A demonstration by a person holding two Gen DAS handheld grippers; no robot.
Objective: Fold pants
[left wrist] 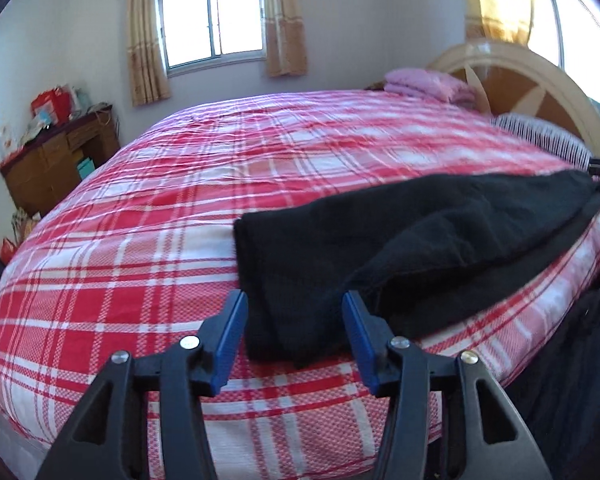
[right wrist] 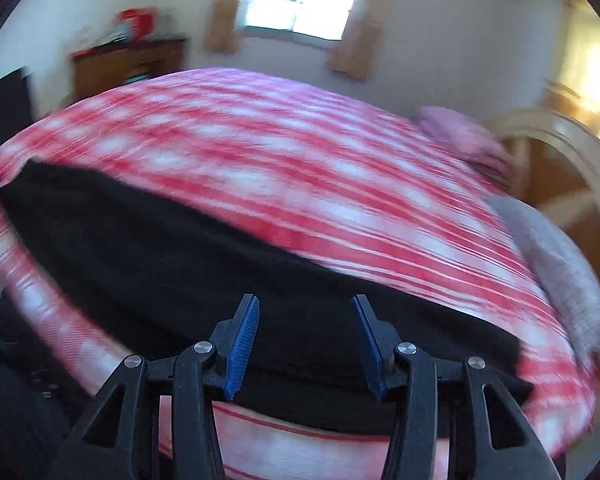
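Black pants (left wrist: pixel 380 232) lie folded lengthwise along the near edge of a bed with a red and white plaid cover (left wrist: pixel 140 200). My left gripper (left wrist: pixel 295 296) is open just over one end of the pants. The cloth lies flat between and below its blue pads (left wrist: pixel 230 332), which do not press on it. In the blurred right wrist view, my right gripper (right wrist: pixel 305 299) is open above the other stretch of the pants (right wrist: pixel 160 248). Nothing is pinched between its blue pads (right wrist: pixel 242 344). The plaid cover (right wrist: pixel 300 160) spreads out beyond them.
A folded pink blanket (left wrist: pixel 428 84) lies at the far side by the curved wooden headboard (left wrist: pixel 540 92). A grey pillow (right wrist: pixel 560 260) sits at the bed's right end. A cluttered wooden cabinet (left wrist: pixel 56 164) stands by the wall under the window. Dark clothing of a person (left wrist: pixel 580 340) is at the bed's near edge.
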